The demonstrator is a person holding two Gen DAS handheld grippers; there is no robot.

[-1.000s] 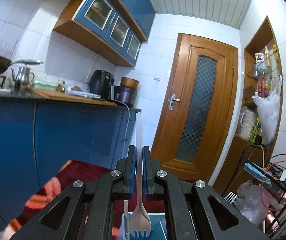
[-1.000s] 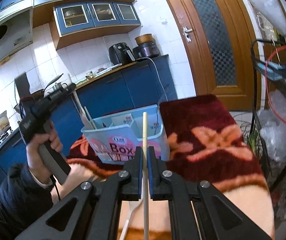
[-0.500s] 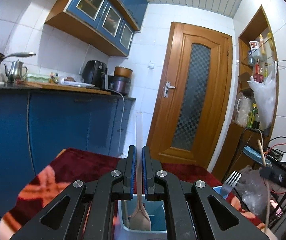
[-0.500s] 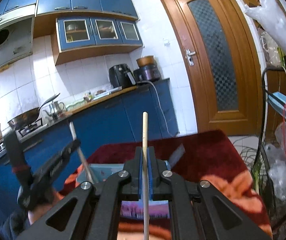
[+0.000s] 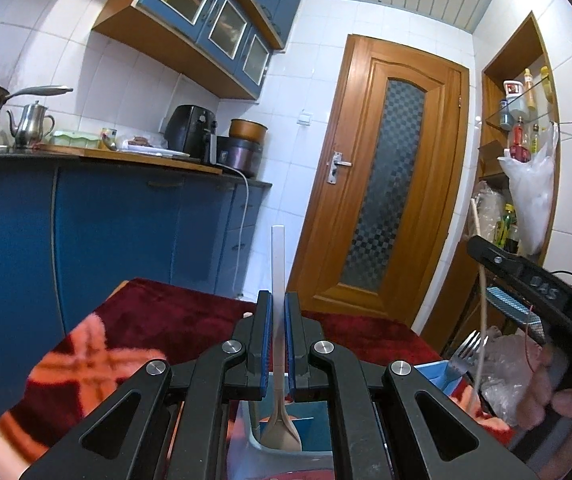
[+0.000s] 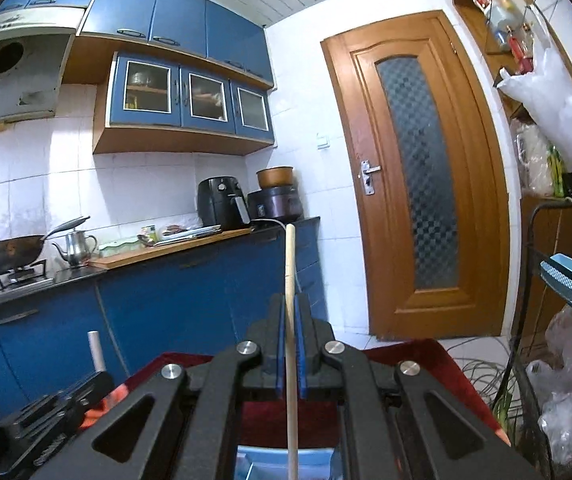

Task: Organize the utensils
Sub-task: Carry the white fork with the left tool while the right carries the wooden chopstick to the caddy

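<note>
Left wrist view: left tongs (image 5: 278, 344), closed on a beige plastic utensil (image 5: 278, 276), held upright, handle up between the blue pads, broad end (image 5: 281, 434) down inside a pale blue organizer box (image 5: 313, 440). The box stands on a table draped in a dark red cloth with orange pattern (image 5: 158, 320); which edge of the table it sits nearest cannot be told. One metal fork (image 5: 463, 354) stands tines-up at the box's right side. Right of it, the right tongs (image 5: 481, 254) enter the picture, a hand (image 5: 545, 392) on the grip, carrying a thin wooden chopstick (image 5: 481, 312) that hangs beside the fork; whether its tip is inside the box cannot be told.

Right wrist view: right tongs (image 6: 290, 340), closed on the wooden chopstick (image 6: 290, 280), upright, its lower length reaching down over the blue box (image 6: 270, 464) at the bottom edge. The other utensil's white handle tip (image 6: 96, 350) shows at lower left above the left tongs.

Background: blue kitchen cabinets (image 6: 190, 300), kettle (image 6: 76, 246) and wok (image 6: 10, 252) on the counter (image 6: 134, 258), black air fryer (image 6: 222, 202), wooden door (image 6: 417, 184).
</note>
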